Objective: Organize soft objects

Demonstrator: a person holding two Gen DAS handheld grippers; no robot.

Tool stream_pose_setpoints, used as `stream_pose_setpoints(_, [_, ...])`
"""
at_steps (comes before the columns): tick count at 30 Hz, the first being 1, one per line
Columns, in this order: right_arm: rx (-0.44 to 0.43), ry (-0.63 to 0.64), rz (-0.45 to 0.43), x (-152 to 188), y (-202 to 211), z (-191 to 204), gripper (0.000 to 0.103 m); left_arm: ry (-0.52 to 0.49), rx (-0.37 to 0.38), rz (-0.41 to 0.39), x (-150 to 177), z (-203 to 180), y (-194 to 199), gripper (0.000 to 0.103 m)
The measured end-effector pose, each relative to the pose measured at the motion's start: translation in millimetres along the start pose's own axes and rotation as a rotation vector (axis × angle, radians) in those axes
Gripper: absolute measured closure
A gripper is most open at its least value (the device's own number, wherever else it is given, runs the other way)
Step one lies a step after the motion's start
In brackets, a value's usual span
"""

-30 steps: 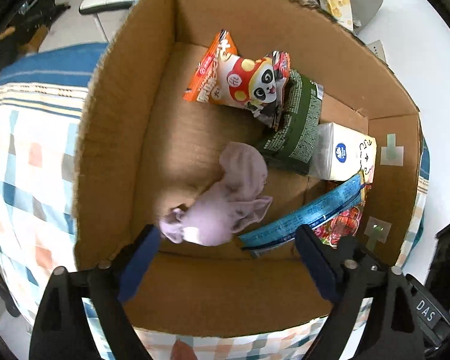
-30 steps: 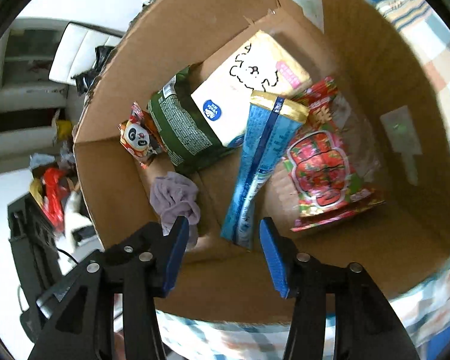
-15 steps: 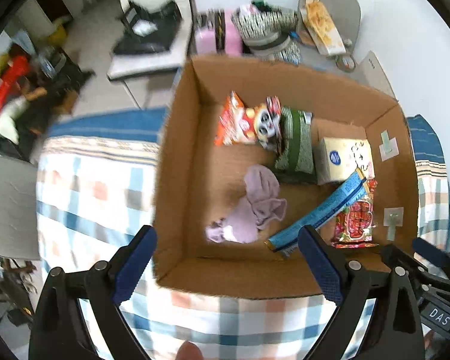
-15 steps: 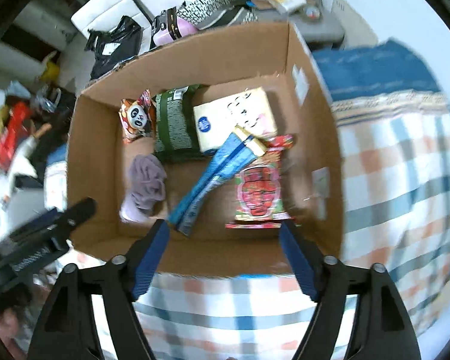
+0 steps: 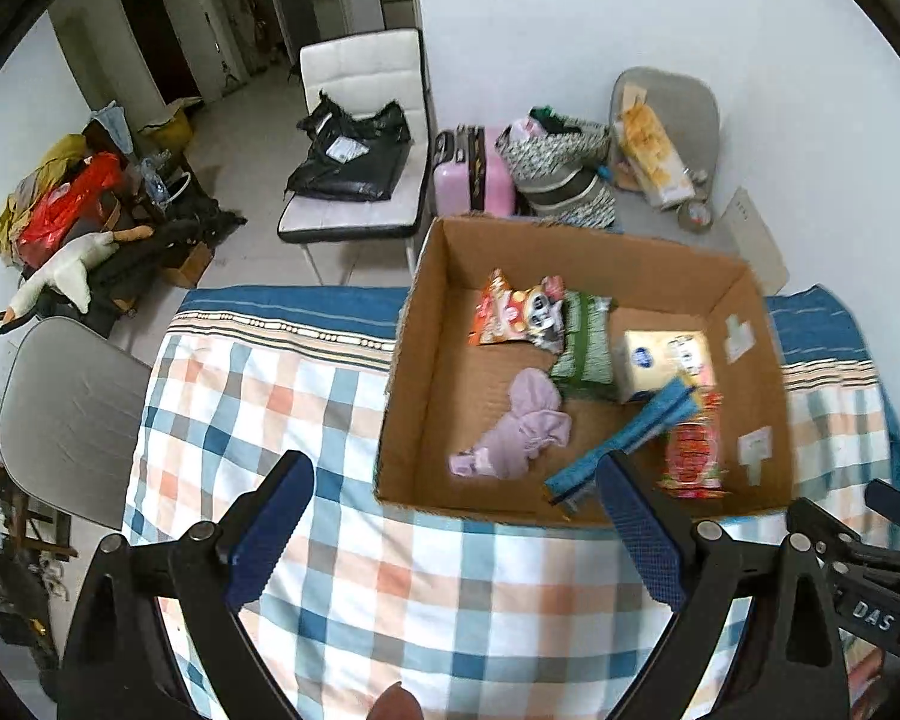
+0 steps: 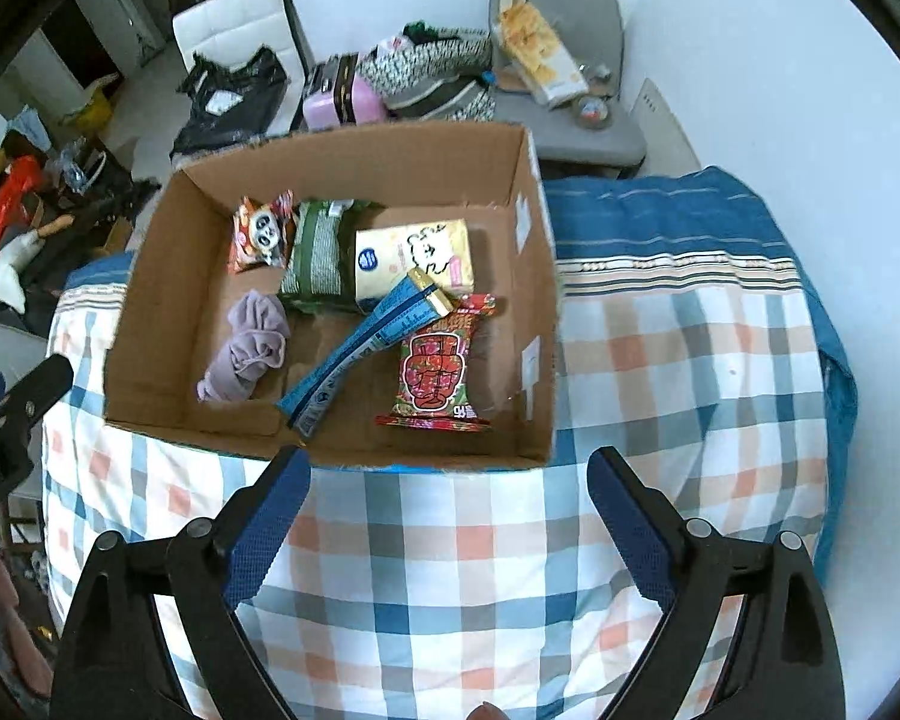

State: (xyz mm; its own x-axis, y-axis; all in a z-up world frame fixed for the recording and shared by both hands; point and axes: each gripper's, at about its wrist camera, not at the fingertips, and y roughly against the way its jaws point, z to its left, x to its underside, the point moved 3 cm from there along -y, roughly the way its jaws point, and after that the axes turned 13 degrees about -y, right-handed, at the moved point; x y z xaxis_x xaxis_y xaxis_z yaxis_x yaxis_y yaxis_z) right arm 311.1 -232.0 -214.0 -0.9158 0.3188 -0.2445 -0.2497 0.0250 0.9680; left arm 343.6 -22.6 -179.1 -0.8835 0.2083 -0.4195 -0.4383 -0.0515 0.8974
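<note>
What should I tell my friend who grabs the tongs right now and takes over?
Left tongs: open, nothing held, above the checked cloth.
Right tongs: jaws opening, nothing between them, also over the cloth.
Cardboard box on the cloth holds the purple cloth bundle, panda snack bag, green packet, tissue pack, blue long packet and red snack bag.
Done: all six sit inside the box.
Left: no soft thing shows loose on the cloth; check for more before stopping.
</note>
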Motion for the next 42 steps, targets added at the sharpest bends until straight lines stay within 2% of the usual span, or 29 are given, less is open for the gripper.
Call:
stream_pose_setpoints(3, [-0.004,0.0,-0.058,5,27,-5,0.008,-0.008,0.008,-0.032,2,-6,23,0.007])
stream_pose_setpoints(6, [-0.018,0.001,-0.108,9,55,-8,0.001,-0.013,0.014,-0.063,4,-10,48,0.007])
stream_pose_setpoints(8, [-0.039,-0.002,-0.138,15,79,-11,0.001,-0.009,0.018,-0.085,6,-12,67,0.007])
stream_pose_setpoints(13, [-0.082,0.012,-0.19,36,132,-17,0.001,0.018,0.048,-0.136,16,-13,116,0.007])
stream_pose_setpoints(22, [-0.135,0.036,-0.254,83,214,-26,0.001,0.023,0.019,-0.2,41,-11,193,0.007])
stream_pose_setpoints(28, [-0.134,0.052,-0.305,101,258,-34,0.001,0.007,0.001,-0.231,53,-14,225,0.007])
stream_pose_setpoints(34, [-0.141,0.05,-0.356,109,294,-43,0.001,-0.014,0.006,-0.229,65,-22,242,0.007])
stream_pose_setpoints(42, [-0.145,0.052,-0.374,111,310,-48,0.001,-0.001,-0.012,-0.245,71,-23,255,0.007])
